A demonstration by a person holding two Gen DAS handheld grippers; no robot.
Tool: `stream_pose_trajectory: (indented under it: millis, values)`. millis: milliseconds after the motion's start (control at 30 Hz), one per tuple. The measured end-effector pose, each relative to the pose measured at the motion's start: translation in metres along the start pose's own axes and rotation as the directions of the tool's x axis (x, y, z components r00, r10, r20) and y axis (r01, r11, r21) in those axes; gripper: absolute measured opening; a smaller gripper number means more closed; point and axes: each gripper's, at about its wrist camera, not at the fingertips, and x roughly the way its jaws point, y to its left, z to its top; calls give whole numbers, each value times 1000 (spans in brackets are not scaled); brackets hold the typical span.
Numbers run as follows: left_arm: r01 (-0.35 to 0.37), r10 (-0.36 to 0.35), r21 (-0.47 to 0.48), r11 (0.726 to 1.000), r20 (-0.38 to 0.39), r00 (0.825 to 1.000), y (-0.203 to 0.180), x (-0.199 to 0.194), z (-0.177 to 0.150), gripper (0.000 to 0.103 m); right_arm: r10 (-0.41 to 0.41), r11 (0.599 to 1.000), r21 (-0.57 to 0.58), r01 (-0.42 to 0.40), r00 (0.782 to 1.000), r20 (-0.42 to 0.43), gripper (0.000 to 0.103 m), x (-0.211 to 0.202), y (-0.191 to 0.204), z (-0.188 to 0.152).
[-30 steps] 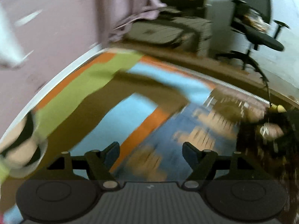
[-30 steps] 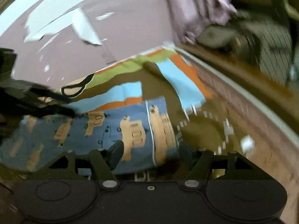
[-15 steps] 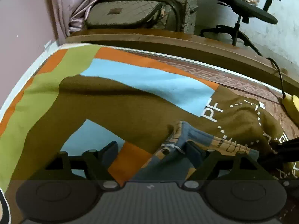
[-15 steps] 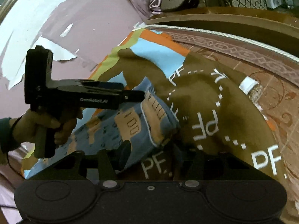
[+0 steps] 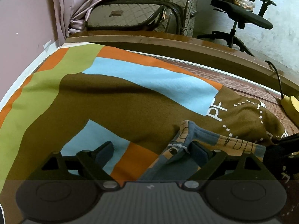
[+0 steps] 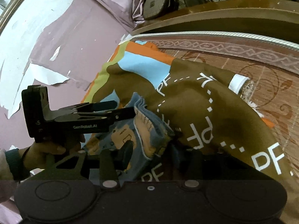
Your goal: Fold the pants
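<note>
left gripper (image 5: 152, 150) low, level, fingers released over patterned pants (image 5: 203, 140) | right gripper (image 6: 152, 152) fingers spread astride pants fold, unclenched | colourful bedspread (image 5: 112, 100) beneath

Bed with patterned brown mattress (image 6: 265, 71), white piped edge, wooden frame (image 5: 186, 44) along far side. Multicolour blanket (image 5: 115, 100) — brown, blue, orange, green, white "PF" lettering — spread over mattress. Blue pants (image 6: 142, 130) with tan print bunched on blanket. Yellow object (image 5: 291, 106) on mattress at right edge.
</note>
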Motion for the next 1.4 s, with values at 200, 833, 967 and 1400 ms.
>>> stream_pose_trajectory:
  millis: [200, 833, 967, 1400]
  values:
    - [10, -10, 7, 1000, 11, 1000, 3, 1, -1, 94, 30, 997, 64, -33, 998, 58, 43, 7, -12, 8]
    - [-38, 31, -113, 993, -66, 997, -7, -33, 34, 89, -16, 993, -118, 33, 991, 136, 11, -2, 4, -4]
    - [11, -32, -207, 978, -98, 995, -3, -48, 47, 88, -21, 962, -264, 67, 985, 171, 11, -7, 28, -12]
    - [-22, -194, -544, 839, -336, 922, -10, -19, 66, 78, -37, 764, -617, 189, 967, 251, 11, -7, 80, -44]
